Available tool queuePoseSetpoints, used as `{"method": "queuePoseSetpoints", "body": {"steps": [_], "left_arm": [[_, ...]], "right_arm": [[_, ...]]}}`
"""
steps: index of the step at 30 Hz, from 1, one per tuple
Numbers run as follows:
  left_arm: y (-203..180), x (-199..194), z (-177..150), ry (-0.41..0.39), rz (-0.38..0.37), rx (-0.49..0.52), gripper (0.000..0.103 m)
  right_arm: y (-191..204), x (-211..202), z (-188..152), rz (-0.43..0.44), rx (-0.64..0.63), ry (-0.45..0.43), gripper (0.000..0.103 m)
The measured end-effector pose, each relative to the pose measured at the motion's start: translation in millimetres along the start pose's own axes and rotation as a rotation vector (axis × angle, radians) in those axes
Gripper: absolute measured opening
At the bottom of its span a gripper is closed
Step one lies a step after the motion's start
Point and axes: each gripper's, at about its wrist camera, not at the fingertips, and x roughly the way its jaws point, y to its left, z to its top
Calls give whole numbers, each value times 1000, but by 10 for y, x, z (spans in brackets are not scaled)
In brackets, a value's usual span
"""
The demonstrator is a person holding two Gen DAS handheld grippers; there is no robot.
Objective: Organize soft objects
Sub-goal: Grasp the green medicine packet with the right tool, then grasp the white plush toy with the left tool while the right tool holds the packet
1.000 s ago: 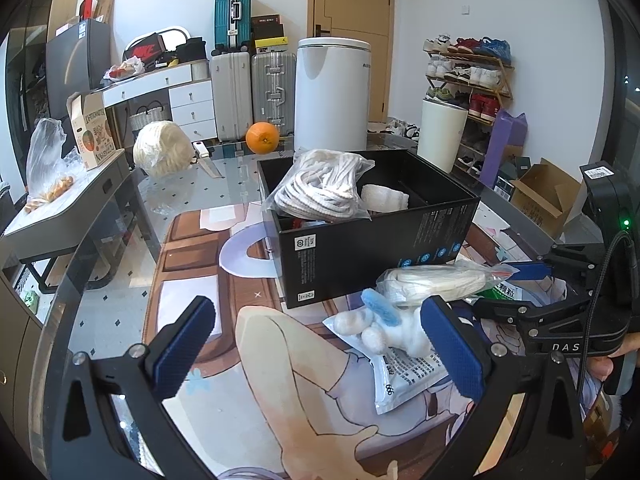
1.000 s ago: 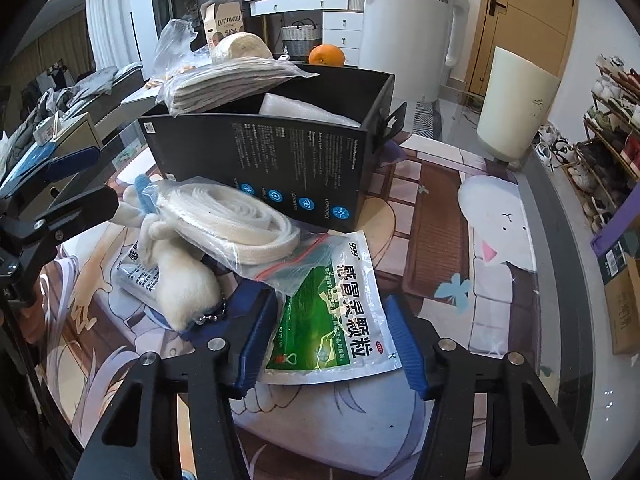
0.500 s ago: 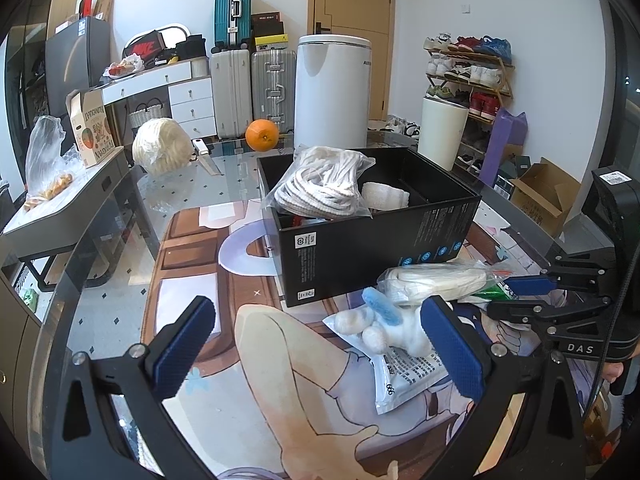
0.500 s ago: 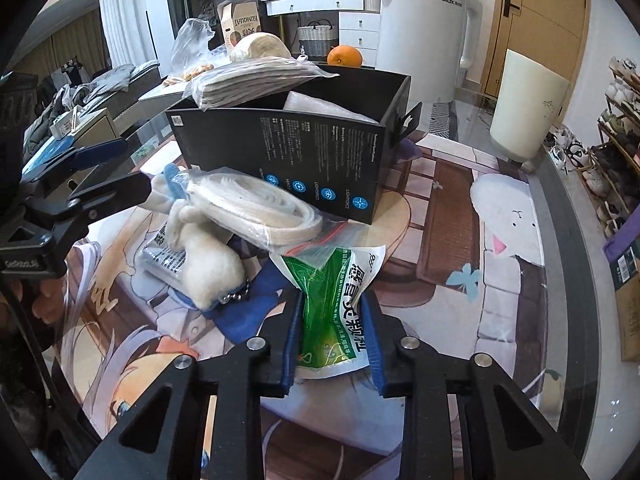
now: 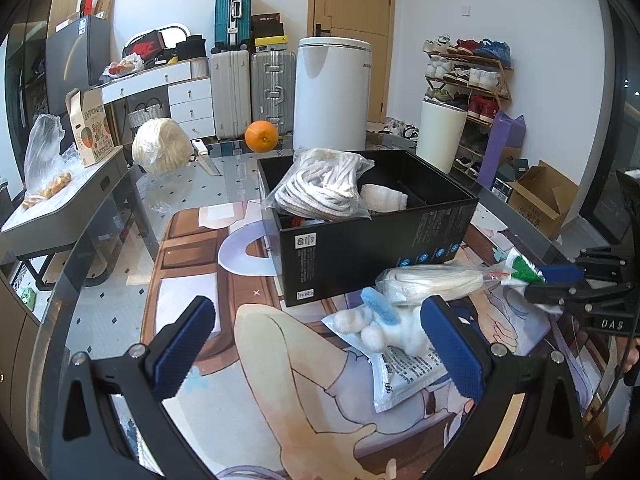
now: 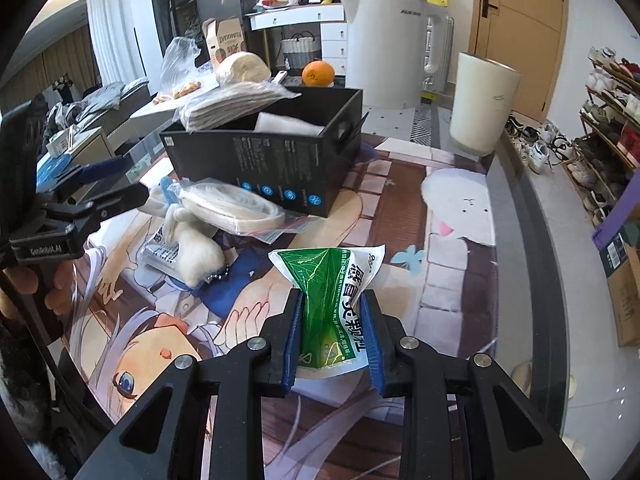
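My right gripper (image 6: pixel 331 326) is shut on a green and white pouch (image 6: pixel 334 300) and holds it lifted above the printed mat; the pouch also shows at the right in the left wrist view (image 5: pixel 525 270). My left gripper (image 5: pixel 320 346) is open and empty, low over the mat. Before it lie a white plush toy (image 5: pixel 390 326), a white packet (image 5: pixel 404 372) and a clear bag of white cord (image 5: pixel 434 282). Behind stands a black box (image 5: pixel 372 240) holding a bag of rope (image 5: pixel 324 188) and a white roll (image 5: pixel 384 196).
An orange (image 5: pixel 261 136), a wrapped white ball (image 5: pixel 160 150) and a knife (image 5: pixel 206 156) lie on the glass table behind the box. A white bin (image 6: pixel 482 106) stands at the right. A grey side stand (image 5: pixel 60 200) is at the left.
My right gripper has closed on the green pouch, pulled it out from under the cord bag and lifted it. My left gripper has stayed open and still.
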Motion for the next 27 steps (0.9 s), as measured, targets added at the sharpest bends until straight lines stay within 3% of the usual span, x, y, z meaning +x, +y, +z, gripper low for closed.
{"method": "queuePoseSetpoints", "body": {"steps": [8,21,27], "left_arm": [[-113,-19,-80,34,-93,15,103],[-303,253,-12,159,-127,32,103],[-262,314,31,177,-127,24,102]], "right_arm": [[-6,-85,12,8,17,-20,28],[35,-58,22,32,15,-21,28],[72,-40,35,41,6,-20,28]]}}
